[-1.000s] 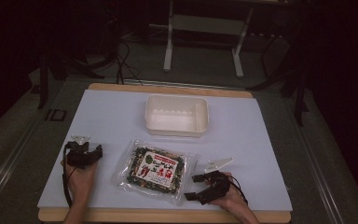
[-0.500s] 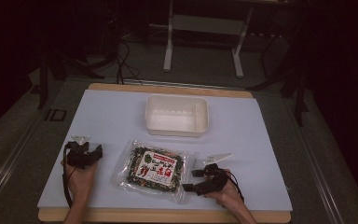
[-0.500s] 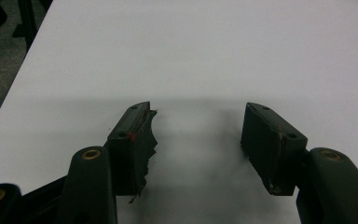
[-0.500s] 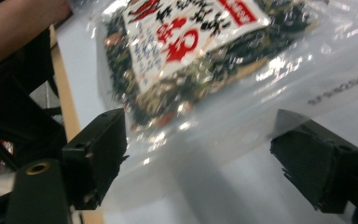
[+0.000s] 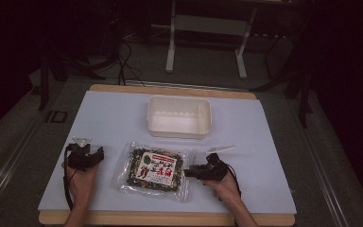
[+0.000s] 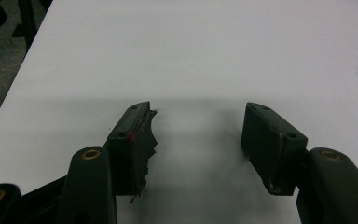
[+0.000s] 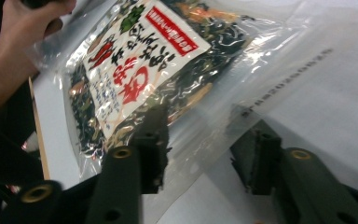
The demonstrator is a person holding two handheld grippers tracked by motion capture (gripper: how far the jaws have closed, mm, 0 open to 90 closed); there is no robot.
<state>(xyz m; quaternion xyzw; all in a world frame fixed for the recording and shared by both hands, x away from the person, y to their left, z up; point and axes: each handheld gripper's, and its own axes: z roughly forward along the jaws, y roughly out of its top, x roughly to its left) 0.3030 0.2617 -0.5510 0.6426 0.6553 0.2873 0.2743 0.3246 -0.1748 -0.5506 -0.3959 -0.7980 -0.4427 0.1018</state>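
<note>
Right gripper: jaws have just been closing, the clear edge of the snack bag sits between them, pads not yet pinching the film. It comes in low from the bag's right side, likely to catch the flat seal rather than the bulky contents. Left gripper: jaws apart, nothing between them, parked on the white mat left of the bag. Bag lies flat, near edge of mat, in front of the empty white tub.
</note>
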